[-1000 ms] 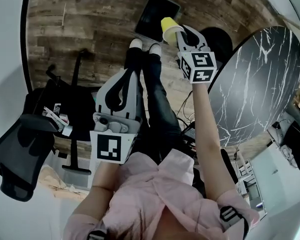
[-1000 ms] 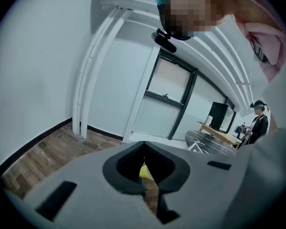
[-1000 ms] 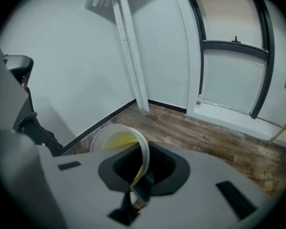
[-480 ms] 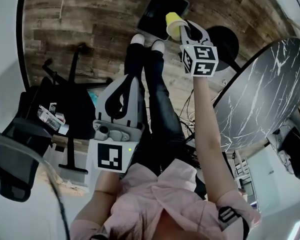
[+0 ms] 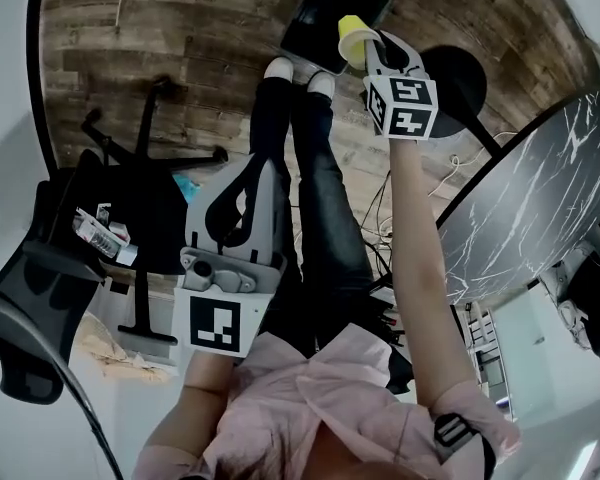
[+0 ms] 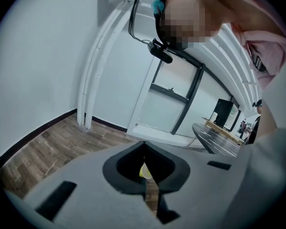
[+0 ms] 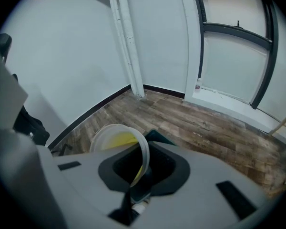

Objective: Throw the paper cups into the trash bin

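Right gripper (image 5: 370, 52) pinches yellow paper cup (image 5: 352, 36) at rim, 12 o'clock in head view, trash bin (image 5: 315, 30) at cup's 10 o'clock. Cup likely light, thin, crushable (rim probably stiffest hold). Left gripper (image 5: 261, 168) pressed together, empty.
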A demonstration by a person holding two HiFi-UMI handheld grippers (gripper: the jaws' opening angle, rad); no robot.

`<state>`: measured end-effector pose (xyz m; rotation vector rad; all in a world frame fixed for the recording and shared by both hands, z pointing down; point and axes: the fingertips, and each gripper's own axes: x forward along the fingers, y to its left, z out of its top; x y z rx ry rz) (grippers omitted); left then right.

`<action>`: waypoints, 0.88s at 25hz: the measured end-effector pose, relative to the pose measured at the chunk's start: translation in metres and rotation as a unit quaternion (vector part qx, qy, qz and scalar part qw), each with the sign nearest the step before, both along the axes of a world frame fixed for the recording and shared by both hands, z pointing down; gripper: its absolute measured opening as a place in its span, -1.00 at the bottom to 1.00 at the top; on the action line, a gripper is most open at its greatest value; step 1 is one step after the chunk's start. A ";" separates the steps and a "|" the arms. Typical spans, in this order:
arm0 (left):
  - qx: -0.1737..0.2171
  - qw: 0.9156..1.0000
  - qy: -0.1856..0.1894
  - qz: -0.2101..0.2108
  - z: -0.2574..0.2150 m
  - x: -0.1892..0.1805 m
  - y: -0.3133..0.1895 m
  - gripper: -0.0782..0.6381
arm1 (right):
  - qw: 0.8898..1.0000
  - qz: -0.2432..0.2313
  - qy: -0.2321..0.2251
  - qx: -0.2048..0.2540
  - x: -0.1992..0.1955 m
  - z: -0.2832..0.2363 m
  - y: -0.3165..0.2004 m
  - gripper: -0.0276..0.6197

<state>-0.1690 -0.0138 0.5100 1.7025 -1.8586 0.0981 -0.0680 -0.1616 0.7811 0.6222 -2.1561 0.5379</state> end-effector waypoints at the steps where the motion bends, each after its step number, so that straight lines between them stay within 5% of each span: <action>1: 0.000 1.000 0.000 0.004 0.003 0.000 -0.001 -0.74 | 1.000 -0.001 0.002 -0.002 -0.001 0.005 0.000 -0.77; 7: 0.000 1.000 -0.001 0.026 0.014 -0.003 -0.009 -0.74 | 1.000 -0.006 0.016 -0.013 -0.004 0.036 0.004 -0.77; 22: -0.026 1.000 0.003 -0.003 0.041 -0.013 0.002 -0.74 | 0.998 -0.032 0.043 -0.037 -0.007 0.107 0.009 -0.77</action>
